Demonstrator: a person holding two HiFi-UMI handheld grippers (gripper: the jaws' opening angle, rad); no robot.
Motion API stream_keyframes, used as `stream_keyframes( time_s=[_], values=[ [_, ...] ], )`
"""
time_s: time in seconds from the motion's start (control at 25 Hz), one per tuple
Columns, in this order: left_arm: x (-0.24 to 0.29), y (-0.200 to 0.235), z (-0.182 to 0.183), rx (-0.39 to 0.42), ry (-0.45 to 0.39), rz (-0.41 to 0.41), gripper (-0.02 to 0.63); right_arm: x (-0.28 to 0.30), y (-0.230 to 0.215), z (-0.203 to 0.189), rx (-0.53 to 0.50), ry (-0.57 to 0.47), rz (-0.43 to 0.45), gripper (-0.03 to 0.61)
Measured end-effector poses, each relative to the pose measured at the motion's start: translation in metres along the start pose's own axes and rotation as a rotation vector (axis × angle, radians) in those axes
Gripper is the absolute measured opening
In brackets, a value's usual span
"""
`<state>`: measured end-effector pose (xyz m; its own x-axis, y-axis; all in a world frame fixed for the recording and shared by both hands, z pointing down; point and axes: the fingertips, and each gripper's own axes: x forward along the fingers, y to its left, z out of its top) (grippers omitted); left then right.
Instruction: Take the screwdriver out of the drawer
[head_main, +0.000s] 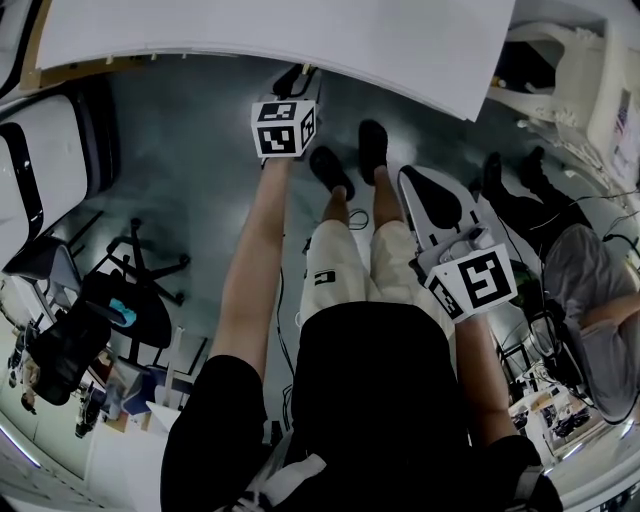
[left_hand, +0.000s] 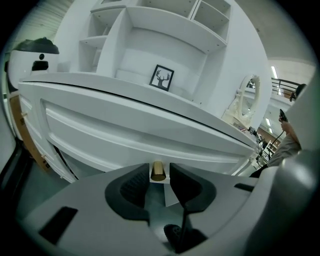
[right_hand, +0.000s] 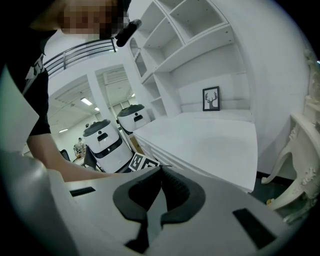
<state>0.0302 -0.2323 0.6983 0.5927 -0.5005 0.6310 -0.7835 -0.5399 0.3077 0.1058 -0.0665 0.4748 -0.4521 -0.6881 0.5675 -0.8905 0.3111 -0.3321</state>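
While my left gripper (left_hand: 160, 169) holds its jaws spread either side of the small brass cylindrical knob (left_hand: 158, 173), not clamping it, the white panelled drawer front (left_hand: 125, 132) behind it is closed, the screwdriver out of sight. My right gripper (right_hand: 160, 172) is pressed together, empty.

My left gripper (left_hand: 159, 175) reaches forward on a straight arm, jaws apart. My right gripper (right_hand: 160, 172) sits low beside my right thigh, jaws closed together.

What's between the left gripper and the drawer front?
The drawer's brass knob: it stands between the left gripper's parted jaws, sticking out of the white drawer front. Seen in the left gripper view.
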Motion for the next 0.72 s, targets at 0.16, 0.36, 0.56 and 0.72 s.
stream_keyframes(
  time_s=[0.16, 0.36, 0.56, 0.72],
  values=[
    [0.0011, 0.0003, 0.001, 0.007, -0.001, 0.009, 0.12, -0.0033, -0.0035, -0.0012, 0.006, 0.001, -0.007, 0.018],
    [0.0003, 0.001, 0.001, 0.011, -0.011, 0.011, 0.101, -0.0048, -0.0062, -0.0046, 0.009, 0.009, -0.01, 0.018],
    [-0.0014, 0.0015, 0.0015, 0.026, -0.009, 0.03, 0.095, -0.0055, -0.0054, -0.0018, 0.008, 0.004, -0.012, 0.018],
    [-0.0019, 0.0001, 0.0015, 0.031, -0.01, 0.026, 0.092, -0.0075, -0.0043, -0.0023, 0.008, 0.005, -0.012, 0.018]
  ],
)
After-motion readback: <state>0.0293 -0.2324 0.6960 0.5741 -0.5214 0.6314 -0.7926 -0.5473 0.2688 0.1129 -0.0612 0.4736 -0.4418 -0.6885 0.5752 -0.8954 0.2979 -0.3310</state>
